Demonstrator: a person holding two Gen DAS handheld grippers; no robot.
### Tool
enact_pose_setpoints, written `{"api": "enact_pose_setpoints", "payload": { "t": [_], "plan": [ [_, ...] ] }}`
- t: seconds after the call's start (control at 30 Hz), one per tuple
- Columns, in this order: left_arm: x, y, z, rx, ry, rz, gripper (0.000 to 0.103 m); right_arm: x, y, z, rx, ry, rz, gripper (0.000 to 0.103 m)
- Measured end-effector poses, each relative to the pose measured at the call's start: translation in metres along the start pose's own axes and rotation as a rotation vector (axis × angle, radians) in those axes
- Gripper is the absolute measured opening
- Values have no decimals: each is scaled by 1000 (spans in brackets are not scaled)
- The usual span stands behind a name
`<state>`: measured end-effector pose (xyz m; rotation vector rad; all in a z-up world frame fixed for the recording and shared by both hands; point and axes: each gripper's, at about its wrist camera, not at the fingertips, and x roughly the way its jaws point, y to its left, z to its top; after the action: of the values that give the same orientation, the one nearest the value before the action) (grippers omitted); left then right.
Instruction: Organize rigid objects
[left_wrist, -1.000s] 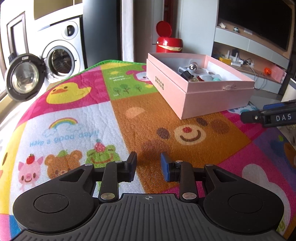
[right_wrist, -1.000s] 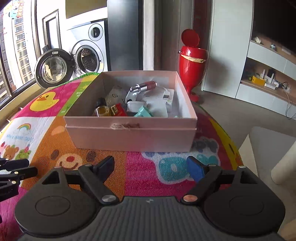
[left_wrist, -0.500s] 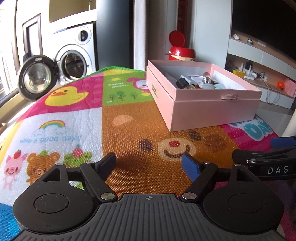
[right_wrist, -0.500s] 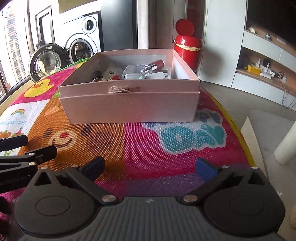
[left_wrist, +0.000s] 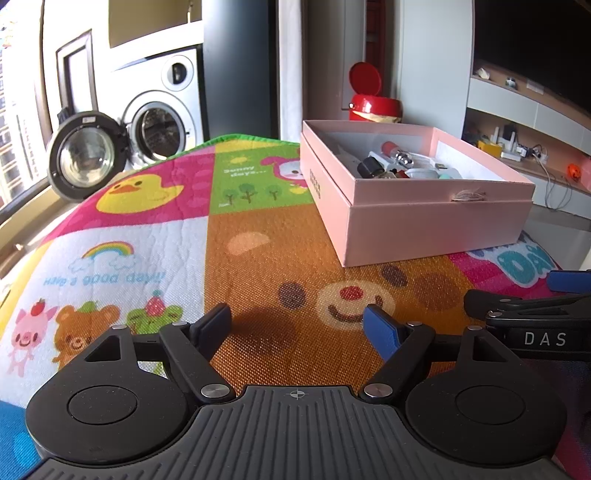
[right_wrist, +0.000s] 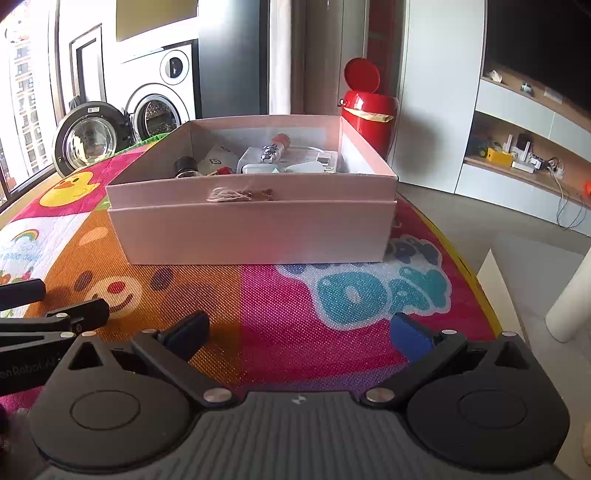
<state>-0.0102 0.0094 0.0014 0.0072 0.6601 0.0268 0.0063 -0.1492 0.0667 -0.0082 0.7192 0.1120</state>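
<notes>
A pink cardboard box sits on a colourful cartoon play mat. Inside lie several small items: a dark-capped bottle, a chrome and red tube, white and teal pieces. My left gripper hovers low over the mat's brown bear patch, open and empty, the box ahead to its right. My right gripper is open and empty in front of the box's near wall. Each gripper shows at the other view's edge.
A red pedal bin with its lid up stands behind the box. A washing machine with its round door swung open is at the back left. Shelves with small items line the right wall. The mat's right edge drops off to the floor.
Both grippers opened wide from narrower gaps. The left view swung right toward the box; the right gripper sank lower, so the box's near wall hides more of its contents.
</notes>
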Motion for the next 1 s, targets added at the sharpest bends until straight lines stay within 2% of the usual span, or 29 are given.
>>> {"api": "enact_pose_setpoints", "payload": {
  "t": [1.0],
  "plan": [
    [0, -1, 0, -7, 1, -3, 85, -1, -1, -3, 18, -5, -6, 103]
  ]
}}
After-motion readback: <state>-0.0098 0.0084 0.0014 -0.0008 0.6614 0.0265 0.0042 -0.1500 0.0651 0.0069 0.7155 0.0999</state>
